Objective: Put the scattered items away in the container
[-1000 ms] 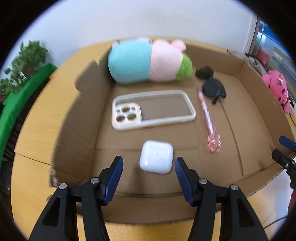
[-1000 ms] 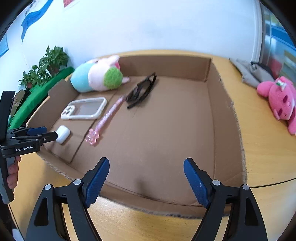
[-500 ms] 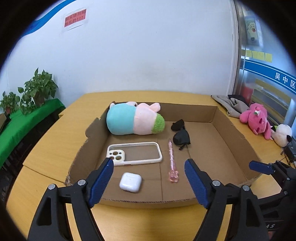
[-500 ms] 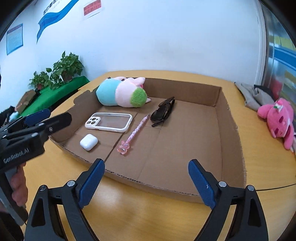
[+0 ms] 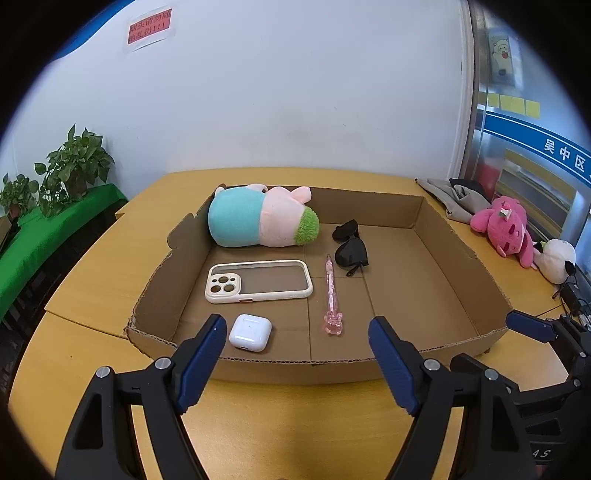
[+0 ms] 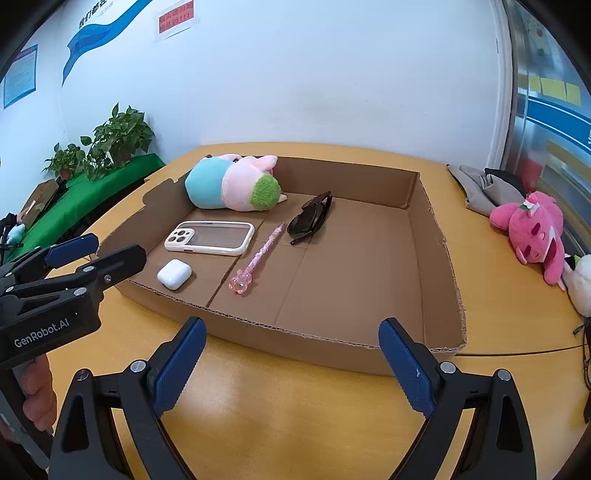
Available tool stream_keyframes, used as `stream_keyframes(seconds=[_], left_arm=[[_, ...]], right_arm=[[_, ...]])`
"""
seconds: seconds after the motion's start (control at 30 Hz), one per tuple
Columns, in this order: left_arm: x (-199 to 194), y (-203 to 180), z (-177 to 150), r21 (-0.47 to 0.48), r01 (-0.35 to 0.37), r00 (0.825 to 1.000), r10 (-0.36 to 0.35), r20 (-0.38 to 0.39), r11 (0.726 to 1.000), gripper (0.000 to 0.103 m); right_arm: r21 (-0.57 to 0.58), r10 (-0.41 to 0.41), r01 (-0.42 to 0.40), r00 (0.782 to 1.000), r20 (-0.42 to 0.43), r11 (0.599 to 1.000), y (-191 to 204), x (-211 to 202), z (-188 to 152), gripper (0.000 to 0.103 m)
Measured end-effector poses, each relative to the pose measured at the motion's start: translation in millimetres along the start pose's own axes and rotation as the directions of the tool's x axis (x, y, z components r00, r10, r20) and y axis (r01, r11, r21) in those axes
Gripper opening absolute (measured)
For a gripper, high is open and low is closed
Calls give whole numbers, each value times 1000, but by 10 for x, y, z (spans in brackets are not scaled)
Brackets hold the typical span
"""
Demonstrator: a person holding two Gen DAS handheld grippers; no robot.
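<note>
Both our grippers, left gripper and right gripper, hang spread wide and empty above the wooden table, short of the cardboard box holding earbud case, phone case, pen, sunglasses and plush; white wall behind.

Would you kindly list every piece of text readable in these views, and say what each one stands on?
"GenRobot.AI": white lettering on the black body of the left gripper, right wrist view.
"吴中区": white characters on the blue band at the right, cut off by the frame edge.
Red wall sign: Chinese characters ending in "!!!", too blurred to read.
Blue poster at far left: too small to read.
</note>
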State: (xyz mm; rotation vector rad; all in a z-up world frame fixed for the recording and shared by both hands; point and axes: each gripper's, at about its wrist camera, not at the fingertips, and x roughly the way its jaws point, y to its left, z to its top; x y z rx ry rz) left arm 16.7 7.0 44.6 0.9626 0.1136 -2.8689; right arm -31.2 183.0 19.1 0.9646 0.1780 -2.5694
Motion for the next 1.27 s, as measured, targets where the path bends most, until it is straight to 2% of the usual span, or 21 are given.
stream_keyframes(seconds=[1.27], left_arm=[[-48, 7, -122, 13, 0, 999, 0, -44, 1000, 79]], right_arm=[[-16, -8, 8, 1000, 4, 1000, 110, -120, -71, 97]])
